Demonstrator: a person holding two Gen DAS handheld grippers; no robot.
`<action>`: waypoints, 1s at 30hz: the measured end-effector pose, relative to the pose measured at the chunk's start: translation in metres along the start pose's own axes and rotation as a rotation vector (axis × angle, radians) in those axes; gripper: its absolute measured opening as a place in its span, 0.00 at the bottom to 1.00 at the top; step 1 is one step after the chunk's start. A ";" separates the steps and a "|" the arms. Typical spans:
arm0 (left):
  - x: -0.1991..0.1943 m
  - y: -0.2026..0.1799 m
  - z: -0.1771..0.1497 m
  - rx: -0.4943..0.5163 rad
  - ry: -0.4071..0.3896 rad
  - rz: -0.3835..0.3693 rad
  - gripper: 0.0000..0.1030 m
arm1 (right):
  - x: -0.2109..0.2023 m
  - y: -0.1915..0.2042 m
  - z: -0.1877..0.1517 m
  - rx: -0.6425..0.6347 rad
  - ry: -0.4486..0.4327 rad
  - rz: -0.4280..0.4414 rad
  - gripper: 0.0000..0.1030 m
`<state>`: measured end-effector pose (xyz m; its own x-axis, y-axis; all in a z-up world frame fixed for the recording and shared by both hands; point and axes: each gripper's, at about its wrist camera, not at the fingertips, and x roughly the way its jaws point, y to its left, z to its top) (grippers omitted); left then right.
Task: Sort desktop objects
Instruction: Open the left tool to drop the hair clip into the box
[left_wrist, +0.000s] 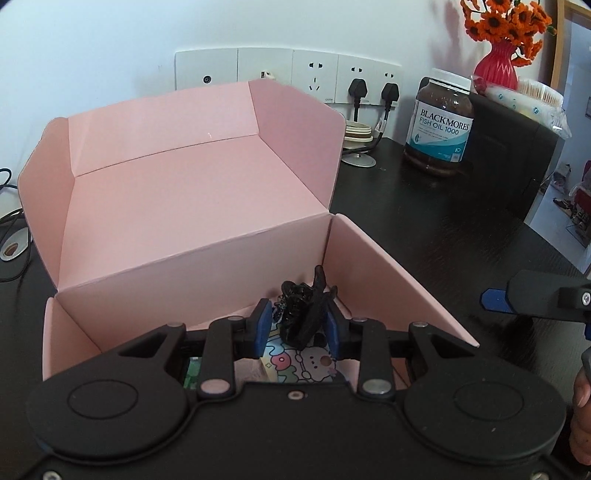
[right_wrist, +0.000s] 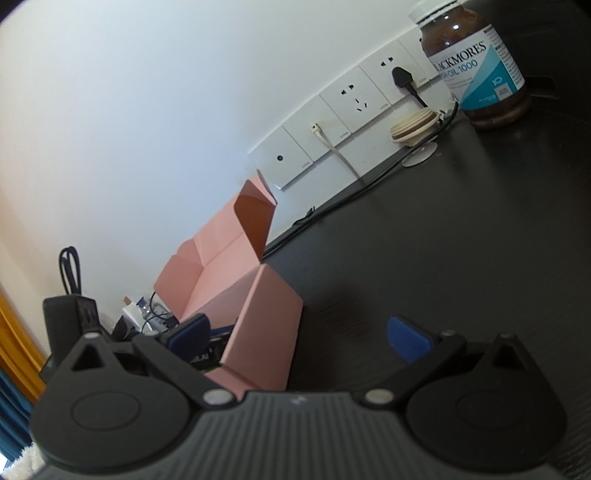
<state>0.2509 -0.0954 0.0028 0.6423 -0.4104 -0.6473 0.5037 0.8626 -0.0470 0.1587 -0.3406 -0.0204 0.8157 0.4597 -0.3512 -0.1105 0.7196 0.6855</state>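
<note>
An open pink cardboard box (left_wrist: 192, 206) stands on the black desk, its lid flaps raised. My left gripper (left_wrist: 295, 325) hangs over the box's near right corner, blue pads shut on a black claw-like hair clip (left_wrist: 301, 310) that sticks up between them. Below it, in the box, lie a colourful cartoon packet (left_wrist: 299, 363) and something green (left_wrist: 192, 373), mostly hidden. My right gripper (right_wrist: 295, 334) is open with nothing between its fingers, low over the desk just right of the pink box (right_wrist: 258, 317). One of its fingers (left_wrist: 532, 295) shows at the right edge of the left wrist view.
A brown fish oil bottle (left_wrist: 439, 122) stands at the back right beside a black case (left_wrist: 513, 155) and a red vase of orange flowers (left_wrist: 496, 62). Wall sockets with plugs (left_wrist: 356, 88) and cream lids (left_wrist: 356, 133) sit behind the box. Cables lie at the left (left_wrist: 11, 221).
</note>
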 end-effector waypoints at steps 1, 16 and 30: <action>0.001 0.000 0.000 0.002 0.004 0.001 0.31 | 0.000 0.000 0.000 0.001 0.000 0.001 0.99; 0.004 -0.009 -0.001 0.042 0.012 0.033 0.30 | 0.000 0.000 0.000 -0.003 0.003 0.002 0.99; -0.005 -0.008 0.001 0.049 -0.025 0.076 0.73 | -0.001 0.001 0.000 -0.008 0.007 -0.001 0.99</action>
<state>0.2445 -0.1001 0.0070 0.6940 -0.3519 -0.6281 0.4801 0.8763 0.0395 0.1576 -0.3402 -0.0198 0.8117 0.4626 -0.3567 -0.1137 0.7241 0.6802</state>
